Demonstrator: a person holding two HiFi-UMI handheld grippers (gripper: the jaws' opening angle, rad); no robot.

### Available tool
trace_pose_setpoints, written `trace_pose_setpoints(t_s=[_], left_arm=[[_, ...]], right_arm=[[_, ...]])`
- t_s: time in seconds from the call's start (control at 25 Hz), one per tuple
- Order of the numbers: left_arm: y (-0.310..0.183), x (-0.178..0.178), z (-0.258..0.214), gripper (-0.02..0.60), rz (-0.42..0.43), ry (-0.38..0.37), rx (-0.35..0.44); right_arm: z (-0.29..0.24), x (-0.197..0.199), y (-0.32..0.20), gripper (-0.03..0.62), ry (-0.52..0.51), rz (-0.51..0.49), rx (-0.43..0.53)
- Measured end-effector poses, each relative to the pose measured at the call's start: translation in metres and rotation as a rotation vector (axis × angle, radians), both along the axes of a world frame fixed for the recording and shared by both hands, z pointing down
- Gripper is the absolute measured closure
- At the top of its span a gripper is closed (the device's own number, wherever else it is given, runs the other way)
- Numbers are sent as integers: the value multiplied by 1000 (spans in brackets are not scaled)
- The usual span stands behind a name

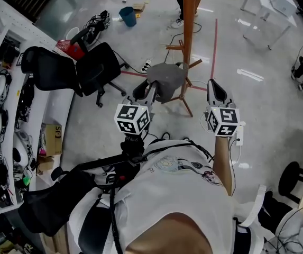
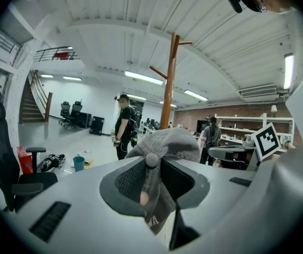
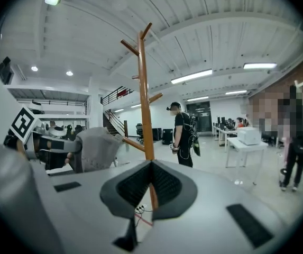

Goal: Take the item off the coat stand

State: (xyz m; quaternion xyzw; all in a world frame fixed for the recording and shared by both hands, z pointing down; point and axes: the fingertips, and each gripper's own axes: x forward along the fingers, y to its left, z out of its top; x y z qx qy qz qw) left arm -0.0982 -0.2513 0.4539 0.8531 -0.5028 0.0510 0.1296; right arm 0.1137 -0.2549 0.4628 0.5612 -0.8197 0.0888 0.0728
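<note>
here the cap (image 2: 168,139) is clamped in the left gripper (image 2: 152,168), beside a peg of the stand (image 3: 144,89); the right gripper (image 3: 151,165) is closed, empty. next, the cap should be drawn clear.

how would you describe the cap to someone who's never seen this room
Find the tall wooden coat stand on the floor. Beside its pole the left gripper pinches a grey cap with a button on its crown, soft fabric among bare wooden pegs.
</note>
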Motion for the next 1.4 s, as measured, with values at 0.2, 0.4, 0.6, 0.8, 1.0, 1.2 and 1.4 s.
trace_pose_setpoints(t_s=[0.2,0.4,0.6,0.8,1.0,1.2,1.4], left_arm=[[3,26,-7,485,43,24,27],[1,61,-25,485,81,25,97],[-3,77,-40,485,88,35,134],[-9,85,-42,485,79,27,138],[-10,91,-43,485,81,25,140],[-11,87,-42,485,62,8,138],[-11,84,-39,485,60,14,131]], right_arm=[[-11,12,9,589,3,62,48],[-20,27,17,589,-24,135,93],[-36,38,21,589,-25,191,139],[-47,47,20,589,-25,220,174],[-46,50,21,589,-26,230,172],[-48,49,21,589,-23,231,179],[-47,45,21,589,-18,224,172]])
